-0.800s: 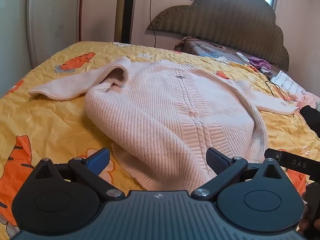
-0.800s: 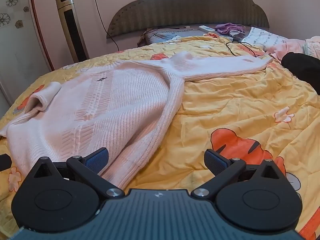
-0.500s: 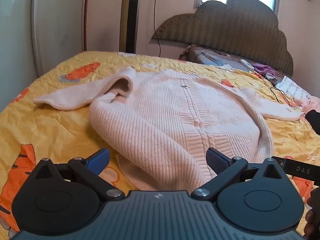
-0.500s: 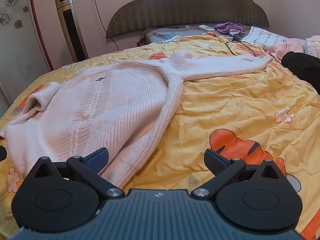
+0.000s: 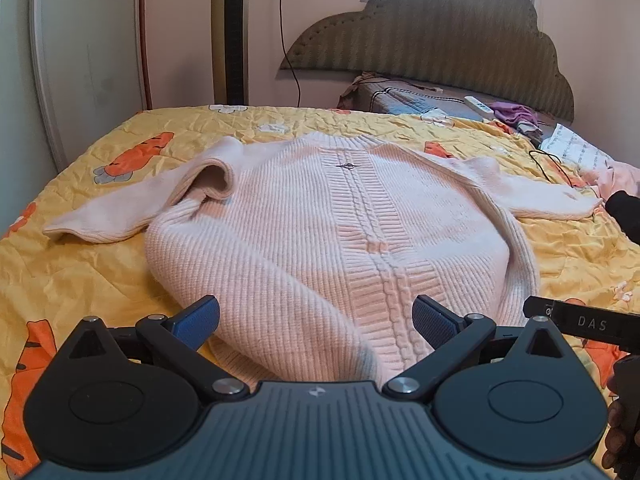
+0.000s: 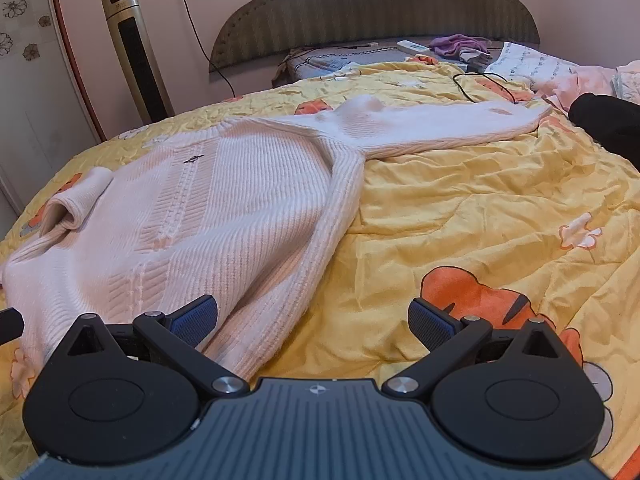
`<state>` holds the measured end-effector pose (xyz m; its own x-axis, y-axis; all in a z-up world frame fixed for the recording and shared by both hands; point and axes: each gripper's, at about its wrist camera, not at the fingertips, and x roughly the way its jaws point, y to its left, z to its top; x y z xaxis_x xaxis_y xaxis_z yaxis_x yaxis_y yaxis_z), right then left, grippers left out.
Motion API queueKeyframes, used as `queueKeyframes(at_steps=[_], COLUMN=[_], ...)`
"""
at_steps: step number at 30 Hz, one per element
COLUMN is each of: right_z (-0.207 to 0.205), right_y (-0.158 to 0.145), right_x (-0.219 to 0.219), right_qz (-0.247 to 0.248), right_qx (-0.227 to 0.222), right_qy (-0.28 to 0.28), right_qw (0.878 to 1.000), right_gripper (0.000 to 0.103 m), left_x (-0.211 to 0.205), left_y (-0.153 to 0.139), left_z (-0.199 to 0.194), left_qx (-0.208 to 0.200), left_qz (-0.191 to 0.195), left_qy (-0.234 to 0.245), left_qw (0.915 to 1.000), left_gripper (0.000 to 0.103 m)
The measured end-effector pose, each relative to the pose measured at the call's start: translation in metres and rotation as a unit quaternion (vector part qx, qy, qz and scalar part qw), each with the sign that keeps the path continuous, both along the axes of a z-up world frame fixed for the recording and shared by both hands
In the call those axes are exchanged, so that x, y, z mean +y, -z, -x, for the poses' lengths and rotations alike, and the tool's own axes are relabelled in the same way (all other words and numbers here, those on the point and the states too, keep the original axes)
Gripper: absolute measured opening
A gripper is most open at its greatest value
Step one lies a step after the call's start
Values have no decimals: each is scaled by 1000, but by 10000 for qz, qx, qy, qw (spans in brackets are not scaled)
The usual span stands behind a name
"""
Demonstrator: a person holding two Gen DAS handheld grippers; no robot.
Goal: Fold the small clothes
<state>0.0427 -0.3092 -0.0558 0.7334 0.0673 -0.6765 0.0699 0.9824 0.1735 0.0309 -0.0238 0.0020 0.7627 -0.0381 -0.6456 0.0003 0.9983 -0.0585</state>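
Now both claws, left claw (image 5: 316, 318) and right claw (image 6: 313, 316), gape released above the pink knitted sweater (image 5: 320, 232) spread across the bed (image 6: 480, 208).

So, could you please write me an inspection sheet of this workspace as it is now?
Surface: bed with a yellow quilt, carrot print, wrinkled.
Job's things: one pink sweater lying spread out, sleeves out to both sides, one cuff turned over; not folded yet.
Clutter: remote, purple cloth, patterned pillow and a dark garment near the head end.
Grippers: left claw open, over the sweater's hem; right claw open, over the sweater's side edge and the quilt; neither holds anything.
Cables: black cable on the quilt; wall cord from a socket.
Surroundings: headboard, tower fan, window.
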Motion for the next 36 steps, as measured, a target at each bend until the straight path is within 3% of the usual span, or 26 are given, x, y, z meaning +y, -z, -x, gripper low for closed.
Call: queueKeyframes(at_steps=[5,14,21,36], right_z=[-6,-14,-19,-26], right_y=[1,6,5,6], right_x=[-1,-2,0,1], right_qz=[22,-17,23,75], right_qx=[30,126,127,156], right_qy=[-40,-25,-77,-129], right_qw=[10000,9999,9999,9998], right_gripper=[103,103,103,103], left_x=[-1,-9,-3,-2], left_y=[5,2,7,7], left_z=[-6,-8,-18,-21], left_qx=[116,-197,145,171], left_qz=[157,-93,191,227], left_qy=[99,206,98,63], left_qw=[9998,9995,9997,9996], left_gripper=[103,103,103,103])
